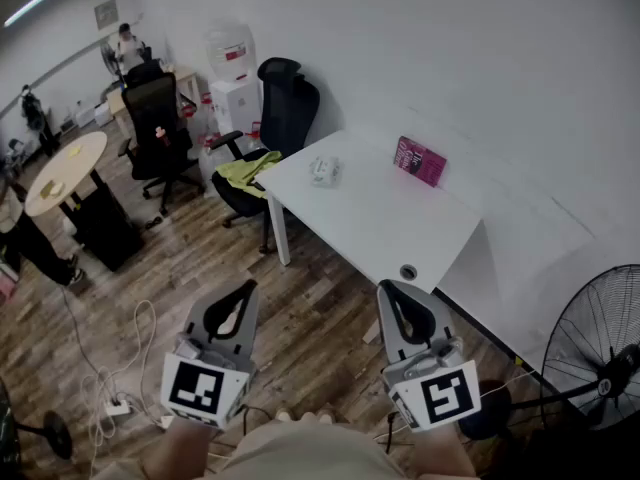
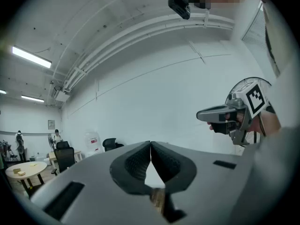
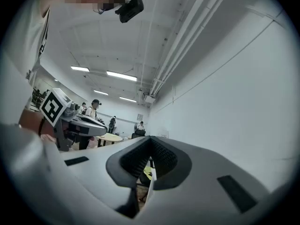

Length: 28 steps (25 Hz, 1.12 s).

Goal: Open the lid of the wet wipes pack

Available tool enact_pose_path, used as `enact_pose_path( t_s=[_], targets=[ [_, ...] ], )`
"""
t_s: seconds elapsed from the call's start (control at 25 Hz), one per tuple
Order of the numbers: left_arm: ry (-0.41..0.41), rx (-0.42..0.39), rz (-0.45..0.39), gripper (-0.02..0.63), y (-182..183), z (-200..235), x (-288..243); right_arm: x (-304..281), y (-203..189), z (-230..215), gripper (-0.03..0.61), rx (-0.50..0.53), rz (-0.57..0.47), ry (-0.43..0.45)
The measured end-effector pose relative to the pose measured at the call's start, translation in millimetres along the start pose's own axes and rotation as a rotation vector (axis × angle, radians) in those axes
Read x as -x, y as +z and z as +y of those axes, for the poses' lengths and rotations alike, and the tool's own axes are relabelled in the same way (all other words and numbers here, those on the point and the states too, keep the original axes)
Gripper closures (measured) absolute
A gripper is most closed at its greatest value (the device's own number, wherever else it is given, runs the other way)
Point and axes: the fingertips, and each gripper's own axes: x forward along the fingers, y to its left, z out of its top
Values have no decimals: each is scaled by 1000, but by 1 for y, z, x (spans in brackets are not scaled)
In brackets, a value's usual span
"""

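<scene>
- Left tool [image 1: 248,290]: jaws closed tip to tip with nothing between them, held level above the floor [image 1: 310,318], short of the table [image 1: 400,233].
- Right tool [image 1: 386,288]: also closed and empty, level, alongside the left one.
- Pack [image 1: 323,171]: lies on the table toward its far-left corner, well apart from both tools.
- In the head view it sits about 1 o'clock from the left tool and 11 o'clock from the right.
- Neither tool looks clearly nearer, and the pack is too small to tell its long axis.

Head view looks steeply down, table [image 1: 372,220] far; both gripper views level, sharing the wall [image 2: 154,104].
</scene>
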Motion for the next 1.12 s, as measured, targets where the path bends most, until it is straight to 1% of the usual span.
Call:
enact_pose_path(
  t_s=[0.2, 0.32, 0.48, 0.64, 0.76, 0.8, 0.84, 0.88, 1.0, 1.12],
  targets=[
    [19, -15, -13, 592, 3, -4, -4, 3, 0, -6, 554, -32, -12, 3],
    [11, 1, -4, 592, -1, -11, -7, 5, -5, -10, 554, -49, -11, 15],
    [11, -11, -5, 592, 0, -23, -12, 14, -8, -18, 554, -59, -18, 31],
    [31, -15, 3, 592, -2, -29, -13, 20, -21, -28, 554, -61, 12, 13],
    [49, -11, 11, 592, -4, -25, -13, 26, -24, -38, 552, -102, -4, -15],
    [51, -13, 11, 592, -4, -24, -12, 27, -24, -41, 513, -112, -9, -28],
    [52, -15, 11, 592, -4, -22, -12, 27, -24, -43, 435, -117, -9, -38],
    [54, -16, 11, 592, -4, -21, -12, 26, -26, -45, 391, -117, -4, -42],
    [58, -14, 13, 592, -6, -16, -18, 17, -33, -44, 370, -111, 27, -27],
    [58, -18, 22, 592, -12, -8, -26, 2, -42, -41, 367, -103, 46, -6]
  ],
)
